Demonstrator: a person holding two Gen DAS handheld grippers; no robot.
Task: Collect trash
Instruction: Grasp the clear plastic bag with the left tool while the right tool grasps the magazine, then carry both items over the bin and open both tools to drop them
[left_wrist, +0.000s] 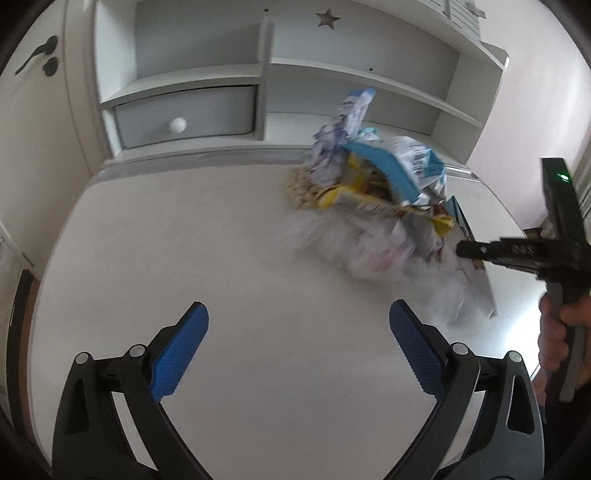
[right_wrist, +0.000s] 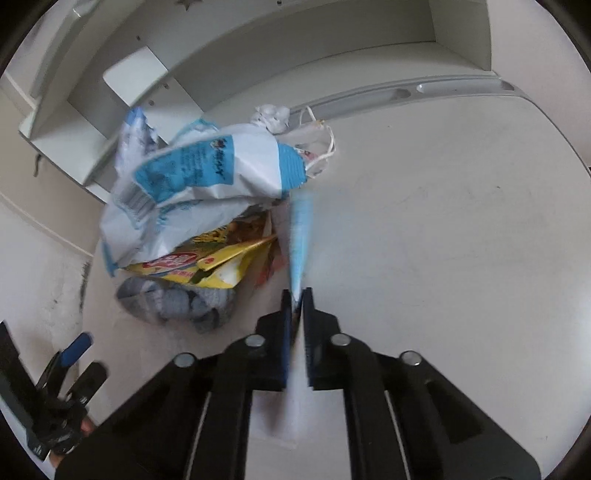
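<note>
A heap of trash (left_wrist: 373, 184) lies on the white desk (left_wrist: 221, 240): a blue-and-white bag (right_wrist: 207, 173), a yellow snack wrapper (right_wrist: 207, 264), a grey crumpled piece (right_wrist: 177, 301) and a white mask with strings (right_wrist: 314, 140). My right gripper (right_wrist: 297, 295) is shut on a thin light-blue and white wrapper (right_wrist: 301, 229), blurred, beside the heap. My left gripper (left_wrist: 299, 314) is open and empty above the bare desk, left of the heap. The right gripper's body shows in the left wrist view (left_wrist: 517, 254).
A white shelf unit (left_wrist: 266, 74) with a grey drawer (left_wrist: 184, 114) stands along the back of the desk. A door (left_wrist: 33, 110) is at the left. A pink wall (left_wrist: 546, 92) is at the right.
</note>
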